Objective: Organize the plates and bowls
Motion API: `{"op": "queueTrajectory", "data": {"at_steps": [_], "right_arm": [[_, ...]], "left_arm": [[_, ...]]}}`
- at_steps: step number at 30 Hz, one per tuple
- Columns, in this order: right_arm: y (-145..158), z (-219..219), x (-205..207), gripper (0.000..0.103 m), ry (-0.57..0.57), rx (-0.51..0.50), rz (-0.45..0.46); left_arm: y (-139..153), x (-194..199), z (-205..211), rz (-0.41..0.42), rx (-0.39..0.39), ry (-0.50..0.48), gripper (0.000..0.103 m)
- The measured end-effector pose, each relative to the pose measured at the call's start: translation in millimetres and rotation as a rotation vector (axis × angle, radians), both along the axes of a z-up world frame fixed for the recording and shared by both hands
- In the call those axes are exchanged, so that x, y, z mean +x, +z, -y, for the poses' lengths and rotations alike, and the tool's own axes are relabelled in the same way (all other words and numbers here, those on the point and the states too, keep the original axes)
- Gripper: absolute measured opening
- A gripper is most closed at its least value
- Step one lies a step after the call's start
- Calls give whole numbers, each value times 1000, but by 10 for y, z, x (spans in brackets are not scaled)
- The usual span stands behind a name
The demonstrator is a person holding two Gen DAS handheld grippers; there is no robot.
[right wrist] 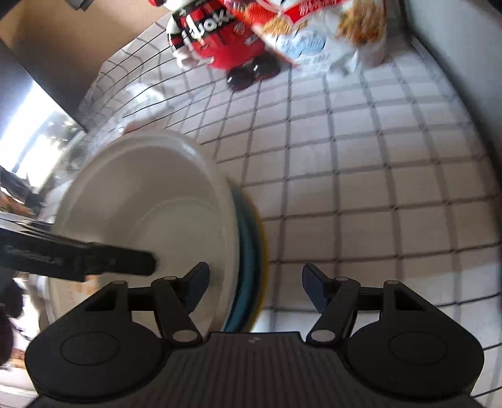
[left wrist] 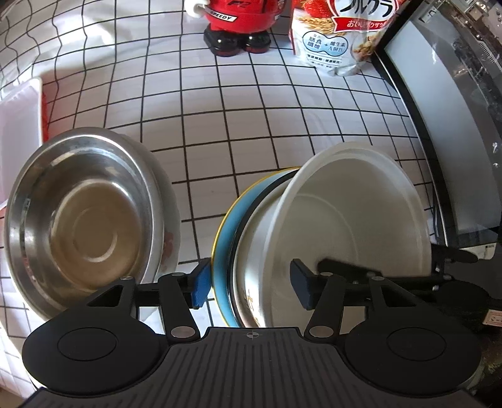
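In the left wrist view a white bowl (left wrist: pixel 360 213) is nested in a patterned white bowl (left wrist: pixel 254 282) on a blue plate with a yellow rim (left wrist: pixel 229 226). My left gripper (left wrist: pixel 249 284) is open, its jaws straddling the stack's rims without closing. A steel bowl (left wrist: pixel 81 216) sits on a white plate (left wrist: pixel 169 226) to the left. In the right wrist view my right gripper (right wrist: pixel 255 290) is open, with the white bowl (right wrist: pixel 150 213) and blue plate (right wrist: pixel 251 251) between its jaws. The left gripper's finger (right wrist: pixel 94 260) reaches into the bowl.
A white cloth with a black grid (left wrist: pixel 251 125) covers the table. A red figurine (left wrist: pixel 238 25) and a cereal bag (left wrist: pixel 339 34) stand at the back. A white tray (left wrist: pixel 18 131) lies at the left, a black-framed appliance (left wrist: pixel 439 119) at the right.
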State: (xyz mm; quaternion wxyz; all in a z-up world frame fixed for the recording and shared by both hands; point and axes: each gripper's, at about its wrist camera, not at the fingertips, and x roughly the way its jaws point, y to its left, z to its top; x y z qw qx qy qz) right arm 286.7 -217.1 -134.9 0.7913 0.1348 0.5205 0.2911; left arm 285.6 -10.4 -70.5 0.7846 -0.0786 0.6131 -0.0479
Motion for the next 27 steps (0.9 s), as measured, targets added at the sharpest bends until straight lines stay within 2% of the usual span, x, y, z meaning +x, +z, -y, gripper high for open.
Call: {"op": "queueTrajectory", "data": {"at_steps": [3,12,14,16,21,27], "right_arm": [[-36,-66,-15,67,8,28,-31],[-58,-85,16,66,-20,55,-57],[-78,-40,21,66,-33,85,-86],[-123,-17,40,64,-42,158,-154],[-62,-84,-1,63,-40,88,-114],[-96,-63,7,60,-45,104,-129]], "left_arm": [[-3,-6,11,4,6,-12,57],[-7,-88,-64,42,-47,-40,58],[-18,-88,-78,43,-56,-35,58],[-15,-90,-79,44,-58,-30,58],[-10,-73,-29,44,-37,-38,59],[-8,-71,-10,44,-23,-54,60]]}}
